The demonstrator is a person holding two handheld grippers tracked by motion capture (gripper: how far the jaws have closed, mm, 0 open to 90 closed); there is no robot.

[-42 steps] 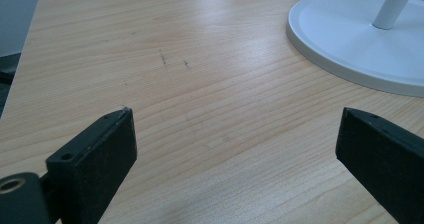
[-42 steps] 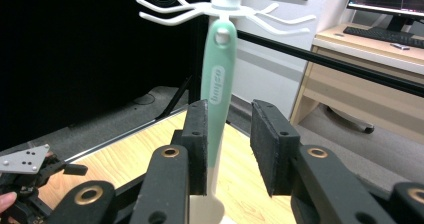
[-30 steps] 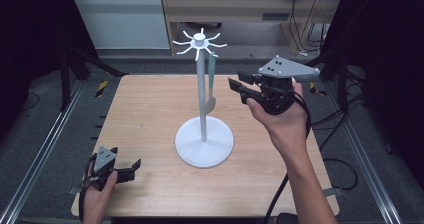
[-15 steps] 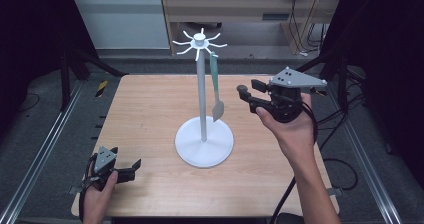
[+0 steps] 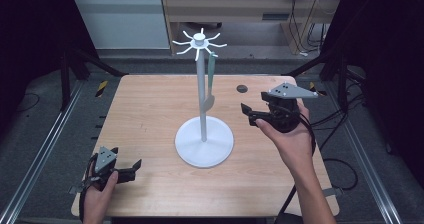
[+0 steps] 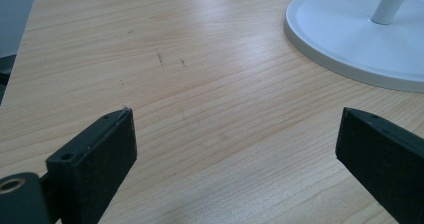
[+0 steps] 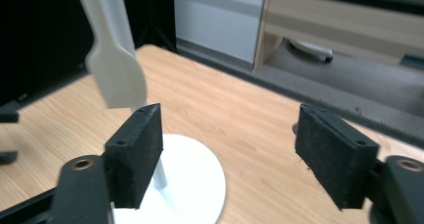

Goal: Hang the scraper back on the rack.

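Wooden table [image 5: 150, 114] holds a white stand [image 5: 202, 134]. Right gripper [image 5: 248, 112] is lifted beside it, jaws open. Left gripper [image 5: 134, 166] rests low, open too.

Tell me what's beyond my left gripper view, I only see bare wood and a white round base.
Observer: That base belongs to a tall white stand with a ring of hooks at its top.
Operator: Anything hanging on it?
Observer: Yes, a pale spatula hangs from one hook by its green handle, blade down beside the pole.
Operator: Where's the other hand-held gripper?
Observer: The right hand-held gripper is held above the table to the right of the stand, jaws open and pointing toward the spatula, not touching it.
Operator: And mine?
Observer: The left hand-held gripper sits low at the table's near left corner, jaws open with nothing between them.
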